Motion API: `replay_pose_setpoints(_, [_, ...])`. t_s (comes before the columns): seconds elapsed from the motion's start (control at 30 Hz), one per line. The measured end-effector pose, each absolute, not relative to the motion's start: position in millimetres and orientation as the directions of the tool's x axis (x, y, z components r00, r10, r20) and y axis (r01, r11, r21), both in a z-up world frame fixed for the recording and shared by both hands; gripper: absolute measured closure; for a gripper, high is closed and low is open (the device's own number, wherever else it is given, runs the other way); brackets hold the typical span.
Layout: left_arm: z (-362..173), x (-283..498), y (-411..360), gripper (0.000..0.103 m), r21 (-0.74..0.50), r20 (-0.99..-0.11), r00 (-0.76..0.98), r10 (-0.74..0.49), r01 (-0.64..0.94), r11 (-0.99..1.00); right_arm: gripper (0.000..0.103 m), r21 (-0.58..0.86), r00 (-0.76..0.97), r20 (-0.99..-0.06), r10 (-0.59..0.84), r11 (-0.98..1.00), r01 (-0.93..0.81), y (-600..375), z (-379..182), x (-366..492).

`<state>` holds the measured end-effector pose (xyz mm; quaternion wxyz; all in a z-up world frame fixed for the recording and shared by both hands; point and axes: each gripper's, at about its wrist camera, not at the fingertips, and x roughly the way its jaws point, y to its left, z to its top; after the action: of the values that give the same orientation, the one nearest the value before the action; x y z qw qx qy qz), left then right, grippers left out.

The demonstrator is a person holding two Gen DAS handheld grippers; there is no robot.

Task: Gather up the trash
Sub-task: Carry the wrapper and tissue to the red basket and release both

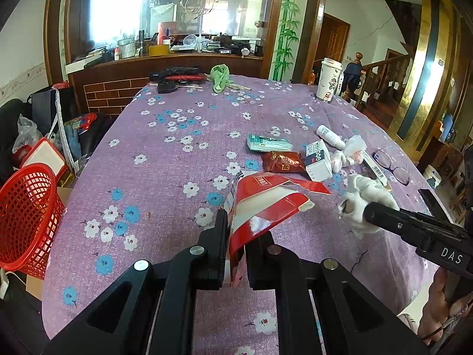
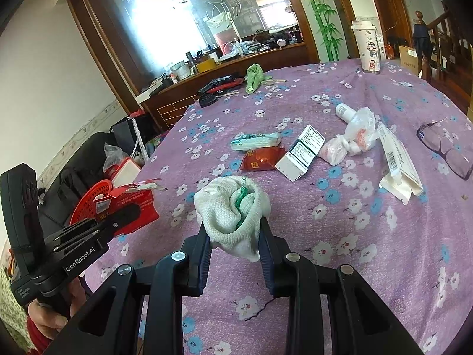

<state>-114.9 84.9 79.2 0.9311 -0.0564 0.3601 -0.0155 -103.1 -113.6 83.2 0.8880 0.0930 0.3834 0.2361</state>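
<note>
- My left gripper (image 1: 236, 254) pinches the flattened red-and-white cardboard carton (image 1: 263, 204) by its edge: light, creasing easily.
- My right gripper (image 2: 233, 236) squeezes the crumpled white knitted cloth (image 2: 232, 207): soft, compressible, best held mid-bundle.

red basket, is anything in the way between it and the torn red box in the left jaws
Nothing visible does. The red basket stands off the table's left edge, and only bare flowered tablecloth lies between it and the torn red box held by the left gripper.

Both wrist views downward, sharing table (image 1: 177, 153)
</note>
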Motion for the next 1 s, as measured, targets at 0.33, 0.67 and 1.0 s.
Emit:
replay_pose_setpoints(0.33, [88,-126,83,0.093,-0.112,-0.657,0.75,-0.07,-0.005,0.994,0.072,0.34,0.601,-0.629,0.493,0.87,-0.358,-115,87,-108])
replay_pose_setpoints(0.67, [92,-131,83,0.093,-0.117,-0.647,0.759,-0.073,-0.005,0.993,0.072,0.332,0.605,-0.625,0.493,0.87,-0.365,-114,90,-110])
replay_pose_setpoints(1.0, [98,-134,89,0.093,-0.123,-0.642,0.764,-0.067,-0.017,0.992,0.072,0.331,0.602,-0.629,0.492,0.87,-0.365,-113,89,-109])
